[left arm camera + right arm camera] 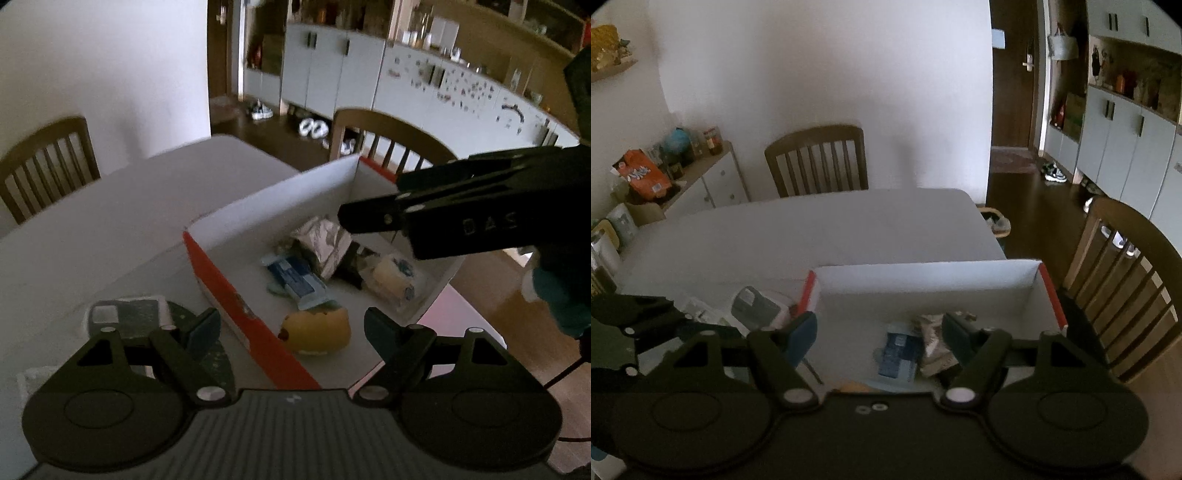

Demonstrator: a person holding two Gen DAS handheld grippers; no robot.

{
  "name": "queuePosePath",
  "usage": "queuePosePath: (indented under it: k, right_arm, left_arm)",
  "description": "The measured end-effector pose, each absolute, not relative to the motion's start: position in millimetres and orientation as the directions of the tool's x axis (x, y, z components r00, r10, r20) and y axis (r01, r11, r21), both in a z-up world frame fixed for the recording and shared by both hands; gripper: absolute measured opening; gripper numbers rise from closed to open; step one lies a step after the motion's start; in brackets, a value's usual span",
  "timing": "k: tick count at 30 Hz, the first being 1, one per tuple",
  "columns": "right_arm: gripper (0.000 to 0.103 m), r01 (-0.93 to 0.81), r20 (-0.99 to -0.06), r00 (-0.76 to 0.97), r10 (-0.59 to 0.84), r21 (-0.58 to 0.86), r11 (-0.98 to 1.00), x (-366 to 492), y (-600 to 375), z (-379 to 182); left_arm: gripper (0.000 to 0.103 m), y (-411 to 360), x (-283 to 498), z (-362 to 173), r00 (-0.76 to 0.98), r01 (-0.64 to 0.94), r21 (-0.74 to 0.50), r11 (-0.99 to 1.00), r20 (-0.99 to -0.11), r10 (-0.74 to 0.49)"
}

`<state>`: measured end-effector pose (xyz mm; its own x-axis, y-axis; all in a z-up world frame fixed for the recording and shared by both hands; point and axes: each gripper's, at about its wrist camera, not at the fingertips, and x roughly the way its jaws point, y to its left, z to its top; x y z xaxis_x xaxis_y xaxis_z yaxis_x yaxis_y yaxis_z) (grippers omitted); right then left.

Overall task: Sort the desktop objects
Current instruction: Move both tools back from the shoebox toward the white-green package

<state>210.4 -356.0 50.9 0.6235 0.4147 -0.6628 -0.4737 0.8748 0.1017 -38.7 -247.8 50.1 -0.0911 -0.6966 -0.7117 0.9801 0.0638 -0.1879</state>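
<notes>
A white box (280, 206) with red outer sides sits at the white table's (110, 229) edge, holding a blue packet (295, 282), a foil wrapper (325, 240) and a yellow toy (316, 330). Both the left gripper (291, 328) and the right gripper (879, 332) hang open and empty above it. Wooden chairs (816, 160), grey cabinets (332, 74) and dark flooring surround the table.

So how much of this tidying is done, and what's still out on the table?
Several things already lie in the box: a yellow toy, a blue packet, a foil wrapper. The left gripper and right gripper are both open and empty. A grey packet and other bits beside the box still wait.
</notes>
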Motion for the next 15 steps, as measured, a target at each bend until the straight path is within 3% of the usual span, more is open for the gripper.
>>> queuePosePath:
  k: [10, 15]
  right_arm:
    - [0.08, -0.494, -0.631, 0.642, 0.436, 0.094, 0.864, 177, -327, 56]
    - [0.081, -0.517, -0.623, 0.639, 0.451, 0.087, 0.852, 159, -305, 56]
  left_arm:
    - [0.085, -197, -9, 53, -0.04, 0.972, -0.203, 0.121, -0.644, -0.764]
    - [0.091, -175, 7, 48, -0.041, 0.963, -0.232, 0.135, -0.626, -0.779]
